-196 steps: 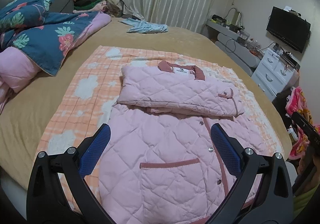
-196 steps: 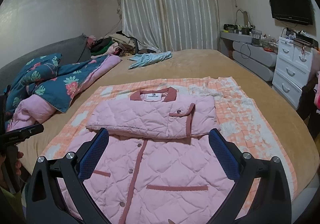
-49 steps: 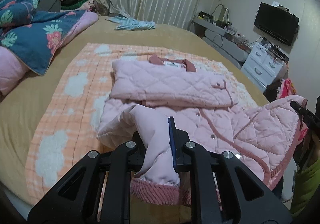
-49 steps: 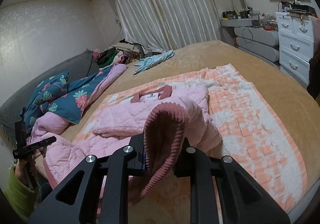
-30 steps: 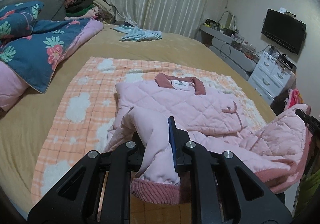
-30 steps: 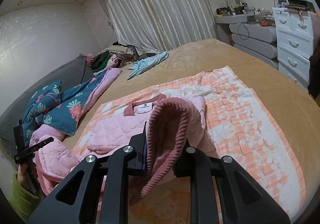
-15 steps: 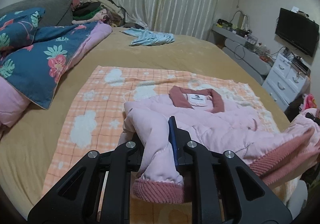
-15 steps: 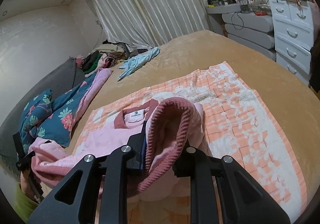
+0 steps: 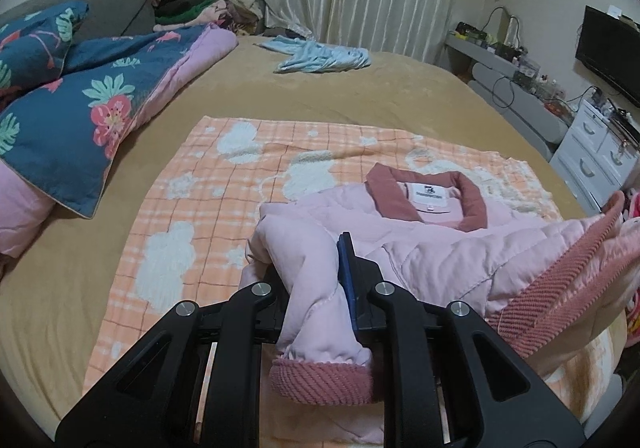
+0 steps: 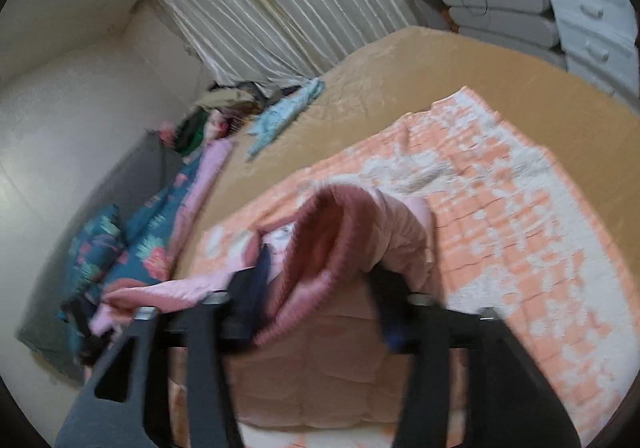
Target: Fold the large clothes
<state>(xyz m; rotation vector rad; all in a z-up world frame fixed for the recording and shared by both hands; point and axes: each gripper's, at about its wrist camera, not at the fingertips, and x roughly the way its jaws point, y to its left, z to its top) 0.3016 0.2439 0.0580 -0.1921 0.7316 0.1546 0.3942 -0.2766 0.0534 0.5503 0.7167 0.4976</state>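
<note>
— Pinching what, left?
— My left gripper (image 9: 316, 280) is clamped on the pink jacket (image 9: 436, 248), collar ahead.
— Right?
— My right gripper (image 10: 320, 288) has just been opening; the hem (image 10: 320, 232) sits loose between its jaws.

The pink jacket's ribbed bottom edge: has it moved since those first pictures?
Yes. The hem has been carried up over the jacket toward the collar, away from the bed's near edge.
</note>
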